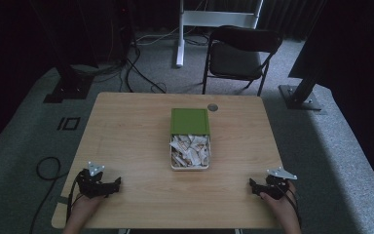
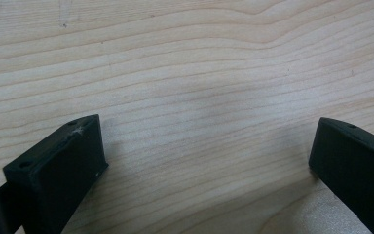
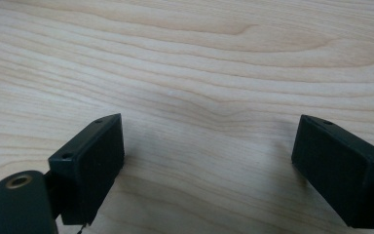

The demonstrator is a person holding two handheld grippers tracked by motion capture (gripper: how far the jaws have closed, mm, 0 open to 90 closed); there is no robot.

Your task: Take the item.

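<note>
Paper scraps fill a white box point(image 1: 190, 166) mid-table; its green lid point(image 1: 190, 121) is slid halfway back. Left gripper point(image 1: 111, 186) and right gripper point(image 1: 254, 187) rest near the table's front corners, wide open, holding nothing.

No readable text, label, brand or number anywhere.

The green lid point(image 1: 190, 121) of the box is plain, the paper scraps point(image 1: 190, 151) inside it carry nothing legible at this size, and the wooden counter point(image 1: 126, 141) shows bare grain close up in both gripper views.
</note>
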